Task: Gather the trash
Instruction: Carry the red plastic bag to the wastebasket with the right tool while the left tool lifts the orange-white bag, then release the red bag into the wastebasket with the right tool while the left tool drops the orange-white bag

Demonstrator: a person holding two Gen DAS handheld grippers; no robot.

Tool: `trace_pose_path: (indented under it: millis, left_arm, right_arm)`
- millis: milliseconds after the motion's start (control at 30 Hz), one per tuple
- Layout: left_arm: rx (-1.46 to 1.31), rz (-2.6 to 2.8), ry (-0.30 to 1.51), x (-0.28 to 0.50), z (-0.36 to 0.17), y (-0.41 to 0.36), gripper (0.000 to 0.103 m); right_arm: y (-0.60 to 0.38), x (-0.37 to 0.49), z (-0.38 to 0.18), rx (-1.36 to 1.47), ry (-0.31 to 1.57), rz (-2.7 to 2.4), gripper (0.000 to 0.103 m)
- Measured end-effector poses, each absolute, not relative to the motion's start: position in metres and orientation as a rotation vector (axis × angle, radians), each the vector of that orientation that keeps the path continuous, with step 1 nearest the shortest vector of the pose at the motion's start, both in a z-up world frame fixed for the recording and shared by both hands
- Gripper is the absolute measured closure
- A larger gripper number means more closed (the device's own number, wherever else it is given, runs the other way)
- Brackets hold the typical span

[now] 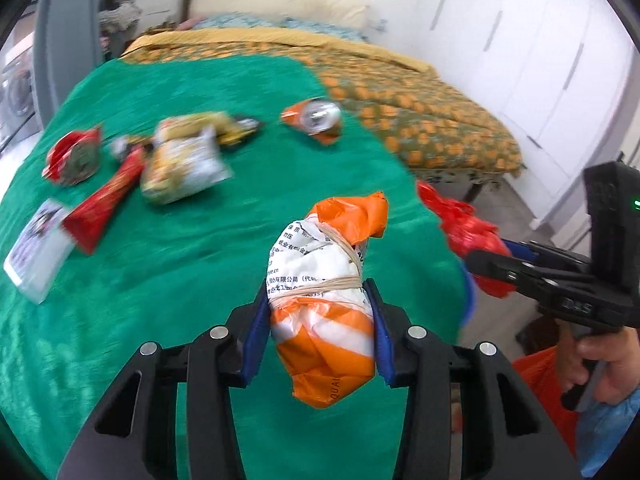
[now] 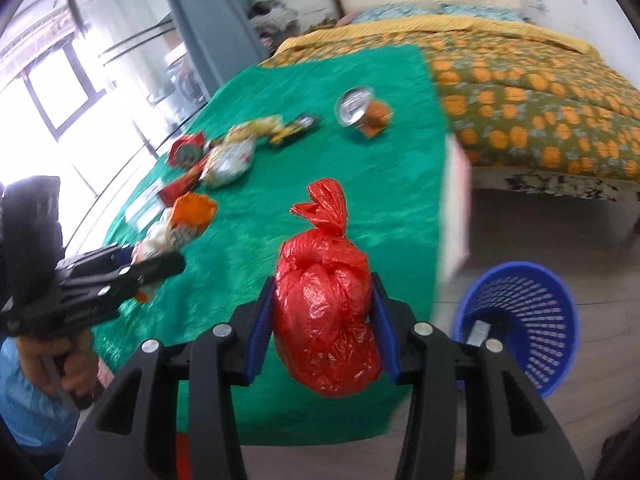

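My left gripper point(image 1: 320, 292) is shut on an orange and white plastic bundle point(image 1: 326, 308) tied with rubber bands, lifted above the green cloth point(image 1: 168, 280). My right gripper point(image 2: 324, 284) is shut on a knotted red plastic bag point(image 2: 324, 312), also held off the cloth. Each gripper shows in the other's view: the right one point(image 1: 486, 260) with its red bag point(image 1: 468, 232) at right, the left one point(image 2: 160, 264) with its bundle point(image 2: 180, 220) at left. Several pieces of trash lie on the cloth: a crushed orange can point(image 1: 316, 118), snack wrappers point(image 1: 180, 164), a red wrapper point(image 1: 104, 204).
A blue mesh waste basket point(image 2: 520, 320) stands on the floor to the right of the green-covered table. Behind lies a bed with an orange-patterned quilt point(image 2: 520, 92). White wardrobe doors point(image 1: 520, 40) line the right wall. A window and grey curtain point(image 2: 200, 20) are at left. A person's hands hold both grippers.
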State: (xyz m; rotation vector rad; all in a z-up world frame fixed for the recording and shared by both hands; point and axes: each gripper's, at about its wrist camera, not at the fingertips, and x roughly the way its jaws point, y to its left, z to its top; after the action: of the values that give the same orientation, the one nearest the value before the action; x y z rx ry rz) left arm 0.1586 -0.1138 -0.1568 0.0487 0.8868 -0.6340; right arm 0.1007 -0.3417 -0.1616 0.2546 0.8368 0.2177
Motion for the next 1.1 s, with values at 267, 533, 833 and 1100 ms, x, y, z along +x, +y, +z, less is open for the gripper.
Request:
trace_pose_path:
  millis: [267, 533, 833, 1100]
  left_arm:
    - [0.072, -0.796, 0.893, 0.141, -0.142, -0.218, 0.06]
    - [0.113, -0.879, 0.914, 0.13, -0.151, -0.323, 0.059]
    - [0.152, -0.84, 0.985, 0.155, -0.21, -0.41, 0.059]
    - [0.163, -0.803, 1.029, 0.176, -0.255, -0.44, 0.056]
  right_arm:
    - [-0.448, 0.087, -0.156, 0.31, 0.799, 0.001, 0.059]
    - [-0.536, 0.087, -0.182, 0.365, 0.819, -0.134, 0.059]
    - [-0.598, 0.103, -0.232, 0.522, 0.848, -0.156, 0.059]
    - [-0.631, 0.111, -0.252, 0.67, 0.835, -0.166, 0.057]
